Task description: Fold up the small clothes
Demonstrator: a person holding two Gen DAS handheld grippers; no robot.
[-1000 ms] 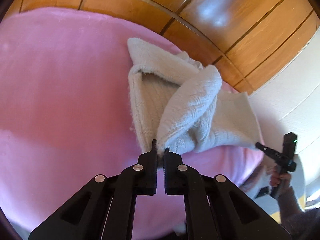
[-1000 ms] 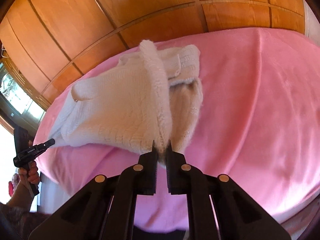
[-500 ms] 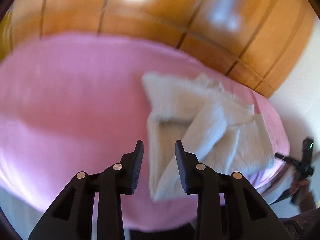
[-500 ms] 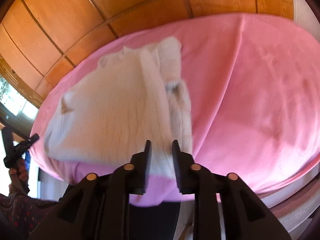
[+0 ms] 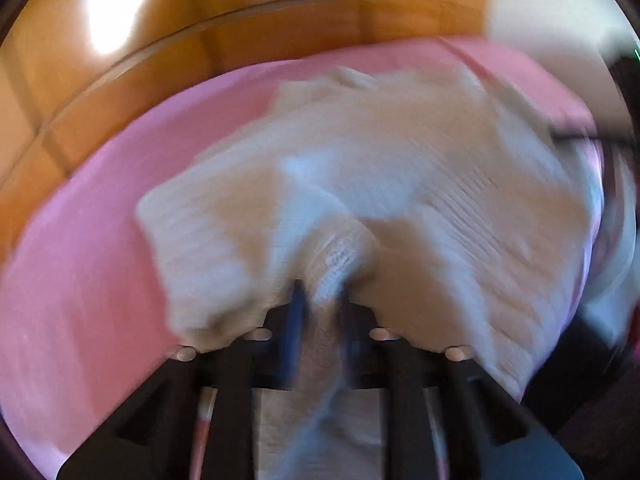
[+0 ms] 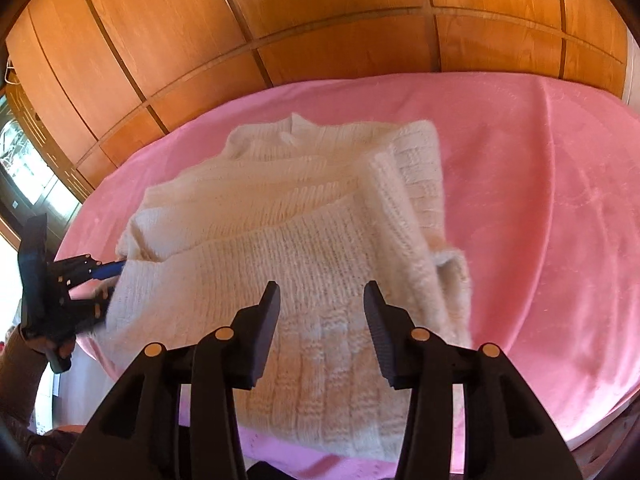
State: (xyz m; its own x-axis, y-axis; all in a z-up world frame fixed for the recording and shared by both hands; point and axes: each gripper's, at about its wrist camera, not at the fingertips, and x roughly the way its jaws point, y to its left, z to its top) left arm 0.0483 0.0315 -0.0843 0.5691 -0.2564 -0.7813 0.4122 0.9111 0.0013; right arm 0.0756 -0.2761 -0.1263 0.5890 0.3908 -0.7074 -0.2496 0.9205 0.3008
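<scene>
A cream knitted sweater lies partly folded on a pink bed cover. My right gripper is open and empty, its fingers just above the sweater's near hem. In the blurred left wrist view the sweater fills the middle, and a fold of its knit sits between the fingers of my left gripper, which look closed on it. The left gripper also shows in the right wrist view at the sweater's left edge.
Wooden wall panels rise behind the bed. The bed's near edge drops off at the lower right. A window is at the far left.
Both grippers let go of the sweater half a second ago. The right one has opened wider over the hem. The left one has swung round to the sweater's left edge and taken a fold.
</scene>
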